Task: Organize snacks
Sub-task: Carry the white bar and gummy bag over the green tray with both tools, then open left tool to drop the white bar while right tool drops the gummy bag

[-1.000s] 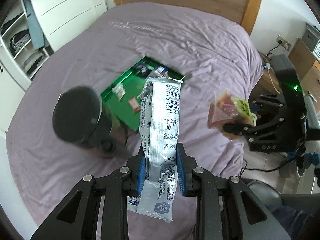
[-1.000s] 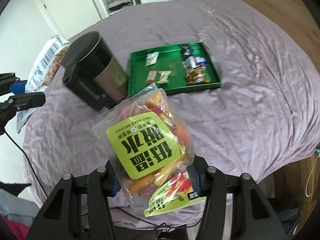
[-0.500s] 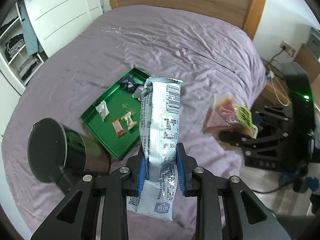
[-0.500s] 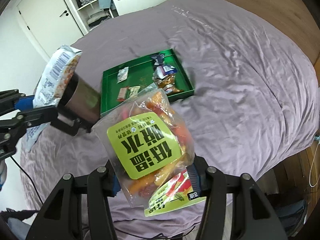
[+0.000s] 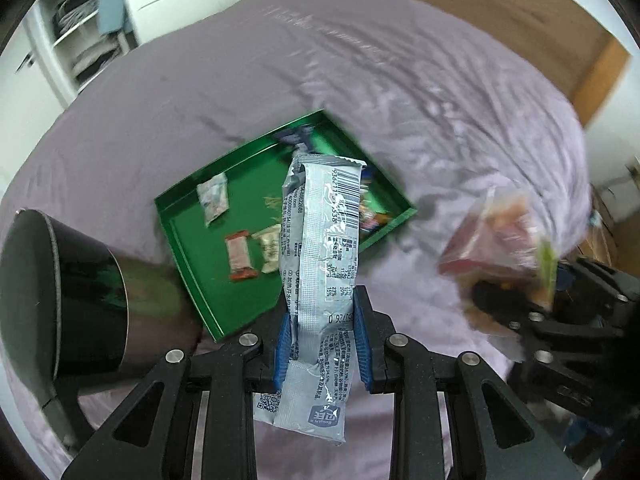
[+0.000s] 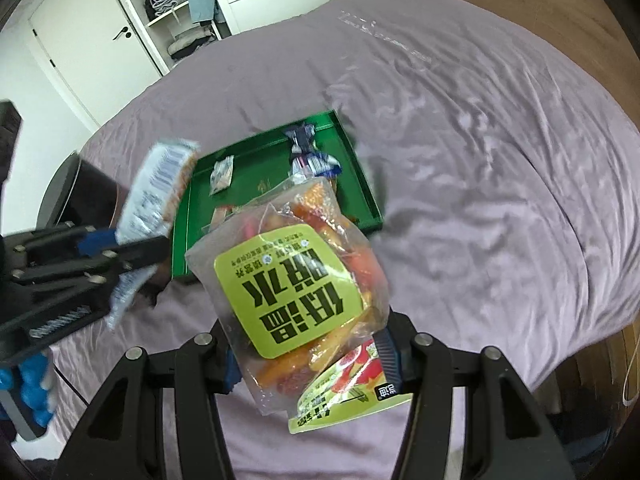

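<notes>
Now carried closer above the green tray (image 5: 192, 276) just ahead, left gripper (image 5: 322, 344) clamped on silver packet (image 5: 320, 264), right gripper (image 6: 312, 354) squeezing candy bag (image 6: 296, 280), ready for placing.

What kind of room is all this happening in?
Most likely a bedroom: a wide bed under a purple cover, a wooden headboard behind it, and an open wardrobe with folded clothes on its shelves.
</notes>
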Demonstrator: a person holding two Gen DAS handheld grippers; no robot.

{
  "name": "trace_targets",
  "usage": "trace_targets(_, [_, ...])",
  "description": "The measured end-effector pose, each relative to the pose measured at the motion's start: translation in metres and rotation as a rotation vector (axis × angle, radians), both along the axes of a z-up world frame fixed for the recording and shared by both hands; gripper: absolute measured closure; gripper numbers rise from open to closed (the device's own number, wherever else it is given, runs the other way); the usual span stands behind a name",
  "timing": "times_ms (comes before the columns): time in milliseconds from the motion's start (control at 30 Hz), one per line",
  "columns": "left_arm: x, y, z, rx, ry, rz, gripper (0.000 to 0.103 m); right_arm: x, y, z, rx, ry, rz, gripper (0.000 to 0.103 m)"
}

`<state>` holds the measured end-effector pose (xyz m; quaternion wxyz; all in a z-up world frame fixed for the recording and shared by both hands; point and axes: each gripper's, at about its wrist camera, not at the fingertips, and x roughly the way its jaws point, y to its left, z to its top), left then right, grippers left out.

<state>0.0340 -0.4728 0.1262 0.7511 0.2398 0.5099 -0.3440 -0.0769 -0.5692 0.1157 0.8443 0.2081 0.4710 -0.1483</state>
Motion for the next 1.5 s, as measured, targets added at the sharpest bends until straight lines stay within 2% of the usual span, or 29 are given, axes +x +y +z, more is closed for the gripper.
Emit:
trace_targets(300, [0.074, -0.007, -0.042, 0.055, -0.020, 0.238, 0.080, 0.091, -0.020, -0.008, -0.027, -0.032, 0.098, 0.043])
trace_targets(500, [0.103, -0.008, -0.062, 0.094, -0.037, 0.325, 0.079, 0.161, -0.025, -0.019, -0.012, -0.048, 0.166, 0.043])
trace_targets(600, [0.119, -0.011, -0.073, 0.112, -0.027, 0.359, 0.079, 0.192, -0.026, -0.032, 0.005, -0.043, 0.196, 0.043])
trace_targets(767, [0.142, -0.016, -0.092, 0.135, -0.030, 0.416, 0.079, 0.230, -0.026, -0.073, 0.029, 0.008, 0.233, 0.043])
trace_targets(867, [0.154, -0.019, -0.107, 0.149, -0.019, 0.442, 0.079, 0.241, -0.026, -0.094, 0.028, 0.041, 0.249, 0.043])
trace_targets(1033, [0.163, -0.022, -0.130, 0.167, 0.002, 0.459, 0.079, 0.249, -0.022, -0.110, 0.017, 0.061, 0.275, 0.042])
trace_targets(1233, [0.168, -0.031, -0.142, 0.186, -0.008, 0.423, 0.077, 0.255, -0.021, -0.130, 0.015, 0.098, 0.273, 0.039])
trace_targets(1400, [0.173, -0.033, -0.147, 0.181, 0.008, 0.426, 0.075, 0.258, -0.021, -0.130, 0.008, 0.103, 0.284, 0.036])
trace_targets(1500, [0.177, -0.035, -0.146, 0.172, 0.015, 0.424, 0.068, 0.258, -0.023, -0.128, 0.014, 0.098, 0.280, 0.036])
